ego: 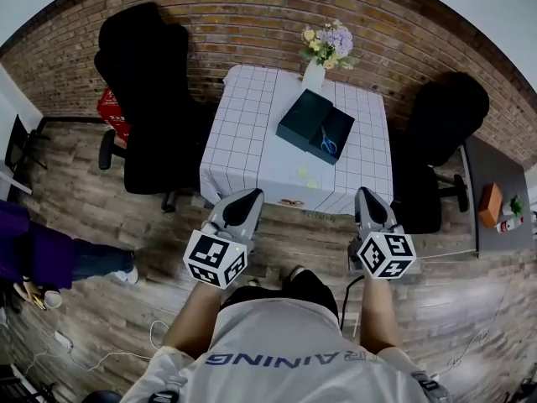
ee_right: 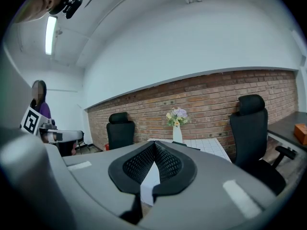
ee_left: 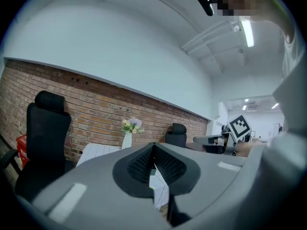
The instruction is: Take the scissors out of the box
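A dark open box [ego: 302, 120] lies on the table with the white grid cloth [ego: 252, 133]. Blue-handled scissors [ego: 327, 143] rest inside its right half. Both grippers hang in front of the table's near edge, well short of the box and apart from it. My left gripper [ego: 249, 196] has its jaws together with nothing between them, and my right gripper [ego: 366, 194] is shut and empty too. In the left gripper view the closed pads [ee_left: 144, 164] point level at the table [ee_left: 96, 152]. In the right gripper view the pads [ee_right: 165, 164] aim at the table [ee_right: 206, 145].
A white vase of flowers [ego: 316, 70] stands at the table's far edge, just behind the box. Black office chairs flank the table at left [ego: 147, 99] and right [ego: 440, 128]. A dark side table [ego: 495, 191] stands at the right, and a brick wall [ego: 252, 23] lies behind. Cables lie on the wood floor.
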Tool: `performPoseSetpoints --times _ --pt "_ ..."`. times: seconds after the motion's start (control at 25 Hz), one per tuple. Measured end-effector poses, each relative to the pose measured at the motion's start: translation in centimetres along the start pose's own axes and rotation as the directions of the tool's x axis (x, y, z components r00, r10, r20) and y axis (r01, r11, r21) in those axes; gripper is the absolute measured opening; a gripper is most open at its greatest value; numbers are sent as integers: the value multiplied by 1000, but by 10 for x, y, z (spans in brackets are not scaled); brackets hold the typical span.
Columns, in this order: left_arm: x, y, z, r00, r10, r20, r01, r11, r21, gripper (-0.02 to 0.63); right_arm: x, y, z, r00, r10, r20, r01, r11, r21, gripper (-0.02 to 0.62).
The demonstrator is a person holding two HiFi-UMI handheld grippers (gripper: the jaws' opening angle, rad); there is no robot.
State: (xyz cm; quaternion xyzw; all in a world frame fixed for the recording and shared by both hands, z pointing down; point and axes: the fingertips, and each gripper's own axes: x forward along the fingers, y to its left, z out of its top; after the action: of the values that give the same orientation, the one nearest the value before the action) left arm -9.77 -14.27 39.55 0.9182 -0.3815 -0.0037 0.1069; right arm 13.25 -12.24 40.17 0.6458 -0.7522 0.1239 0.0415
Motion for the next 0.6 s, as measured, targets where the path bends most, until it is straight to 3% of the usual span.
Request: performPoseSetpoints --times 0.2,0.32,0.6 --pt "33 15 0 998 59 4 -59 998 28 3 37 -27 2 1000 12 -19 -12 1000 8 14" --pt "63 25 6 996 87 23 -87 996 2 3 68 -52 7 999 31 -26 -31 999 11 14" --pt "165 24 19 991 131 28 -132 991 38 3 144 -139 17 996 52 -77 -53 999 -9 14"
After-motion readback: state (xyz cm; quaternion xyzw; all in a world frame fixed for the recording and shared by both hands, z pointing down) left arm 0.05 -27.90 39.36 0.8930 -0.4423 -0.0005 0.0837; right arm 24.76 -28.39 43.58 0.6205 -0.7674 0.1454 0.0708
